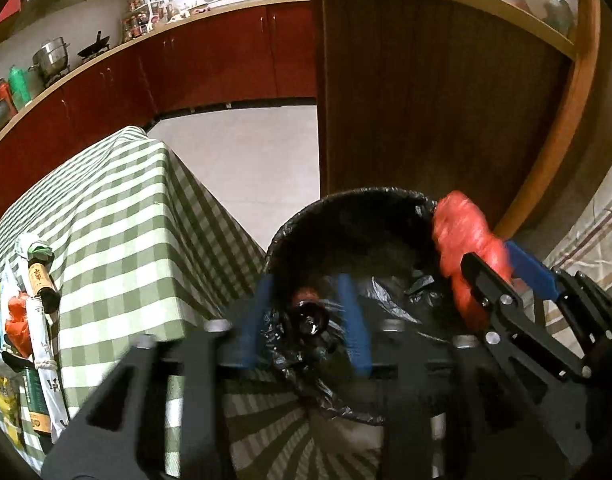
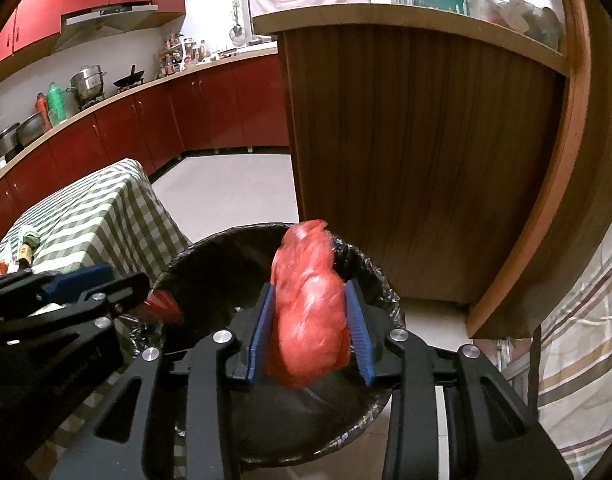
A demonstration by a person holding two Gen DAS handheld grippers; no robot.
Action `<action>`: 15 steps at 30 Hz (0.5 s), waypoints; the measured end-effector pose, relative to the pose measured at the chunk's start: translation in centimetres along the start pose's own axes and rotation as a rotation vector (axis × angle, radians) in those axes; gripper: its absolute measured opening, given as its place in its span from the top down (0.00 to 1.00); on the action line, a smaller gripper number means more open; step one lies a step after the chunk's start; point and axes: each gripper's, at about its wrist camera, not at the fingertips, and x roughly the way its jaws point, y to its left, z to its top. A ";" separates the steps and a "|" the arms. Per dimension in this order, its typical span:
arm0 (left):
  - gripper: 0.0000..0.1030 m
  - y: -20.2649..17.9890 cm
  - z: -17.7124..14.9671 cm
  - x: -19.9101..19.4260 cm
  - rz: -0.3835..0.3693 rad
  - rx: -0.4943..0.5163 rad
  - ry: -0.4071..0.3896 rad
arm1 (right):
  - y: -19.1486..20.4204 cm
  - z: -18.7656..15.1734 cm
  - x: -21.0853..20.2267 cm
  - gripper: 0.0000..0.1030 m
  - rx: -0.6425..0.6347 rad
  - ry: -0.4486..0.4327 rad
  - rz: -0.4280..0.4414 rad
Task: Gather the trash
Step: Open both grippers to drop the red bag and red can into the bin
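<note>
Right tool [image 2: 310,320] clamped on red bag [image 2: 310,304] above bin [image 2: 210,264].

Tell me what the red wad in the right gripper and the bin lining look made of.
Red wad: likely thin plastic film, translucent, glossy, crumpled into folds between the right gripper pads. Bin lining: black plastic bag, shiny and wrinkled, draped over the rim.
</note>
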 end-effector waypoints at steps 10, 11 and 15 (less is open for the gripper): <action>0.48 0.4 -0.2 -1.1 0.002 -0.017 -0.027 | -0.2 -0.1 -0.9 0.61 0.025 -0.001 -0.010; 0.47 0.6 -0.2 -1.4 0.001 -0.020 -0.031 | -0.1 -0.1 -1.1 0.60 0.025 -0.001 -0.012; 0.45 2.0 -0.6 -2.8 0.000 -0.031 -0.050 | 0.5 -0.1 -1.8 0.60 0.030 0.001 -0.008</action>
